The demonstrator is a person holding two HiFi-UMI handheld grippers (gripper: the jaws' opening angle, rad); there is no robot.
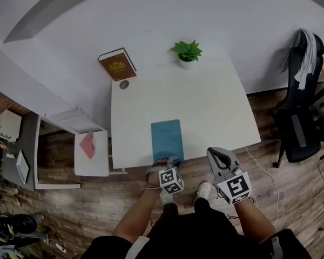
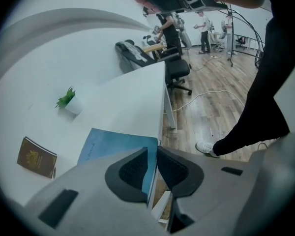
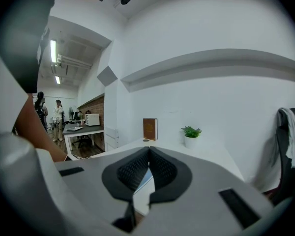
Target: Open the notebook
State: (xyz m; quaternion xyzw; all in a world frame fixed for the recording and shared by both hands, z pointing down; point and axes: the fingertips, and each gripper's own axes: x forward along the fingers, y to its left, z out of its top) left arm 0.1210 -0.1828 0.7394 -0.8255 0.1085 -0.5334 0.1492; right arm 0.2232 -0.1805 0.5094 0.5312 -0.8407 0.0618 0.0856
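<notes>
Notebook [image 1: 167, 139] sits at the tabletop [image 1: 205, 101] near edge, long axis 6–12. Left hand-held gripper [image 1: 170, 161] is nearer, at its 6 o'clock; jaws narrowly apart, near edge in the gap. Right hand-held gripper [image 1: 218, 155] is at its 4 o'clock, jaws together, empty.

The head view looks steeply down from high over the desk [image 1: 205, 107]. The left gripper view sits close above the notebook [image 2: 113, 144] at the near edge; the right gripper view looks level across. All share the plant [image 1: 187, 50].
</notes>
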